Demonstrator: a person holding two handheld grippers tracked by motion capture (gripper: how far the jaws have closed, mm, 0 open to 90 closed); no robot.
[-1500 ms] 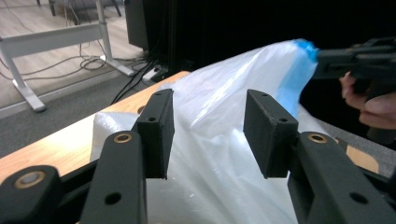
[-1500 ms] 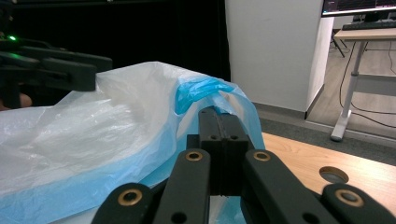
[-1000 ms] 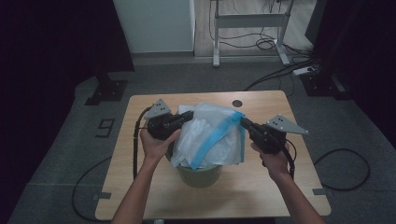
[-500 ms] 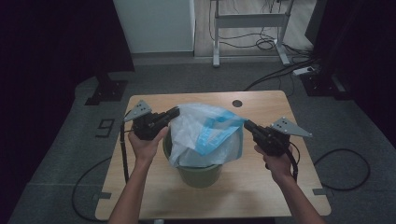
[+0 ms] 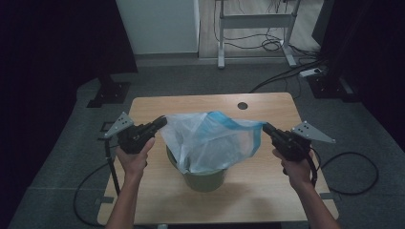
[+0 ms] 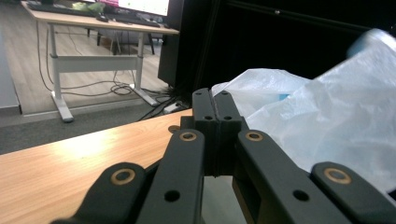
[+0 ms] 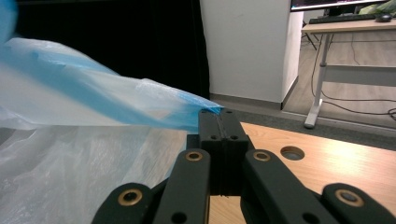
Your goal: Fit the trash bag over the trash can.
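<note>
A translucent white plastic bag with a blue rim hangs stretched above a green bin on the wooden table. My left gripper is shut on the bag's left edge. My right gripper is shut on its right edge. In the left gripper view the jaws are pressed together with the bag billowing just beyond and to the right. In the right gripper view the shut jaws pinch the bag's blue rim, and the film runs taut to the left.
A round cable hole sits near the table's far edge. Behind the table stand a white cabinet and a desk frame. A power strip and cables lie on the floor; the grippers' cables trail off both table sides.
Both hands have moved apart, the left one farther, toward the table's left edge. The bag's mouth is now pulled wide and flatter over the bin.
</note>
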